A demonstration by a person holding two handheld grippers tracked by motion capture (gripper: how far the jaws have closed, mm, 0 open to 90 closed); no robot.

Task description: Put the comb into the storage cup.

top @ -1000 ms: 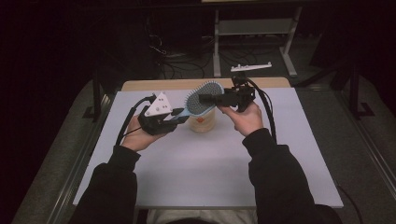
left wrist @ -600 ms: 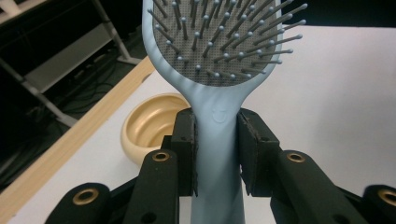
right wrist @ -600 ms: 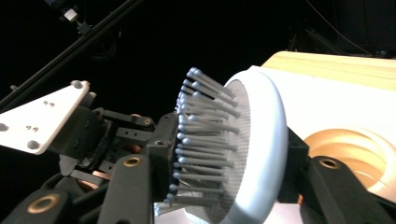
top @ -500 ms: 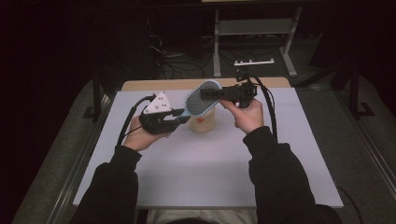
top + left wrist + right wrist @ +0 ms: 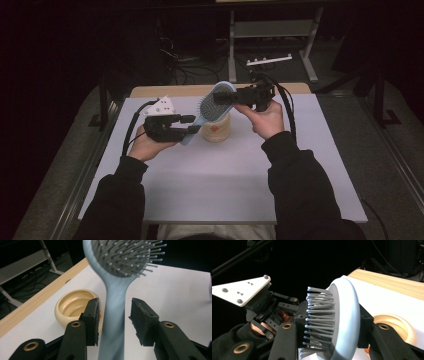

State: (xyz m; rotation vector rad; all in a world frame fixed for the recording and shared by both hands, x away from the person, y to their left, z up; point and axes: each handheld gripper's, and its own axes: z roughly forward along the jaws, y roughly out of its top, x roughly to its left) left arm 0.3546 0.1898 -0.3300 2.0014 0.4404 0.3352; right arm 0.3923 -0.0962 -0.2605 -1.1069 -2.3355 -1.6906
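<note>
The right gripper [image 5: 332, 340] grips the head of the pale blue hairbrush [image 5: 342, 320], one jaw among the bristles and the other against the smooth back, and holds it in the air above the table [image 5: 225, 190]. The left gripper [image 5: 113, 322] has its jaws parted around the brush handle, a gap showing on each side, so it grips nothing. This looks like a hand-over between the two grippers, though which way it runs cannot be told; next, either the left jaws must close squarely on the handle or draw clear of it. Just under the brush stands a cream bowl [image 5: 72, 305], and what shows of its inside is empty.
</note>
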